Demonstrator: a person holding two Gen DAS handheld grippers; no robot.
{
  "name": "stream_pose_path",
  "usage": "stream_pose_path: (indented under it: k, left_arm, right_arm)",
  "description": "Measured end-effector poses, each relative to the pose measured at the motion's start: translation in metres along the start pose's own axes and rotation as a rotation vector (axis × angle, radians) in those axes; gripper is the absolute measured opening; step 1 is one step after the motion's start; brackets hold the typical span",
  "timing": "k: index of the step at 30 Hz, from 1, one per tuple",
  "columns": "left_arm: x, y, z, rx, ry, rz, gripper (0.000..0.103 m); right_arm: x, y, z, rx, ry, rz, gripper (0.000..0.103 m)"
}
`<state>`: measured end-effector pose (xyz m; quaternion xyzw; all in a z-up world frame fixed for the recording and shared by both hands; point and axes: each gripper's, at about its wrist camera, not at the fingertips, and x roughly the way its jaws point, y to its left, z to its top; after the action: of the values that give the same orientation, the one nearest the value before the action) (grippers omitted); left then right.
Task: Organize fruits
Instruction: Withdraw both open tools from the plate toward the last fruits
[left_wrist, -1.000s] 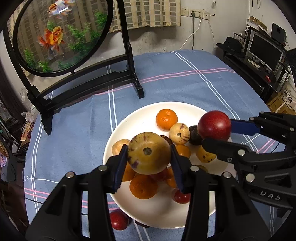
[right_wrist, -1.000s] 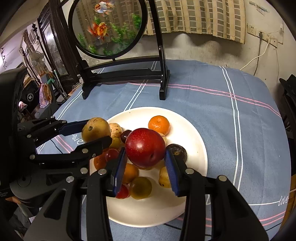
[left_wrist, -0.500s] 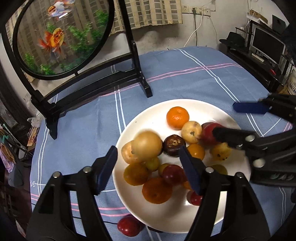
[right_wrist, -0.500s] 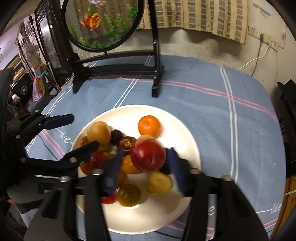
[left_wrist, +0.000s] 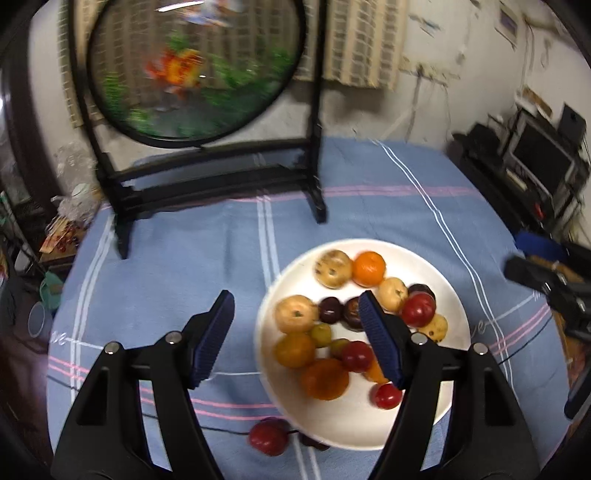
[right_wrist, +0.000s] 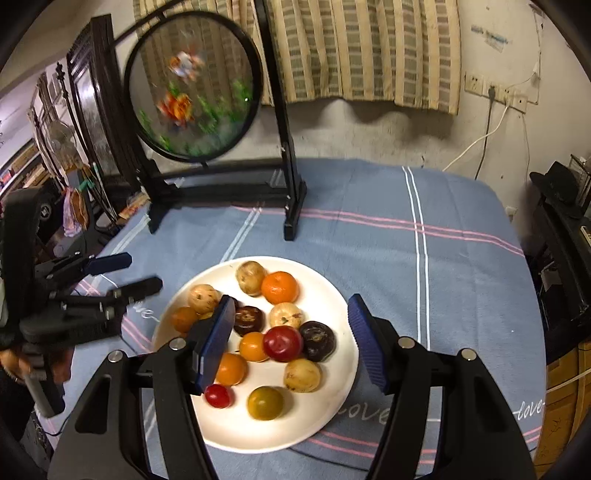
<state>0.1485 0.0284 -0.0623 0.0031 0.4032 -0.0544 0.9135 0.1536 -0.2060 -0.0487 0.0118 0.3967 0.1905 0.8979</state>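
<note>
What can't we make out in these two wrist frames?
- Left wrist view: fish picture in the round screen is motion-blurred.
- Left wrist view: a dark fruit beside the red fruit on the cloth is half hidden under the plate rim.
- Left wrist view: right gripper is cut off by the frame edge.
- Right wrist view: its own left finger covers fruit behind it.

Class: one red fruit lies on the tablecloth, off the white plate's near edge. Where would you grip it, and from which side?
Grip the red fruit across its round middle, coming from above. The white plate crowds its right side; its left is open cloth.
</note>
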Motion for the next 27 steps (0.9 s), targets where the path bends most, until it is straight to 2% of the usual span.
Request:
stream_pose_path:
  k: [2,3,6,10,13,18,27]
  left_arm:
    - [-0.011,0.016,-0.004,-0.036,-0.009,0.022,0.075]
    - [-0.017,0.027,-0.009,-0.063,-0.011,0.038,0.08]
    - [-0.027,0.051,-0.029,-0.125,0.008,0.057,0.08]
    - [-0.033,0.074,-0.064,-0.172,0.066,0.085,0.08]
    - [-0.036,0.083,-0.083,-0.188,0.097,0.085,0.08]
    - [-0.046,0.095,-0.107,-0.18,0.118,0.085,0.081]
    - [-0.045,0.125,-0.128,-0.195,0.181,0.08,0.082]
  right_arm:
    - [-0.012,0.011,-0.007,0.003,-0.006,0.03,0.064]
    - [-0.016,0.019,-0.015,0.007,-0.003,0.051,0.064]
    - [-0.018,0.048,-0.044,0.008,0.031,0.132,0.064]
    - [0.009,0.104,-0.103,-0.001,0.164,0.216,0.064]
    - [0.038,0.13,-0.137,0.019,0.249,0.227,0.057]
    - [0.071,0.145,-0.159,0.108,0.268,0.158,0.046]
    - [0.106,0.137,-0.14,0.294,0.149,0.057,0.045]
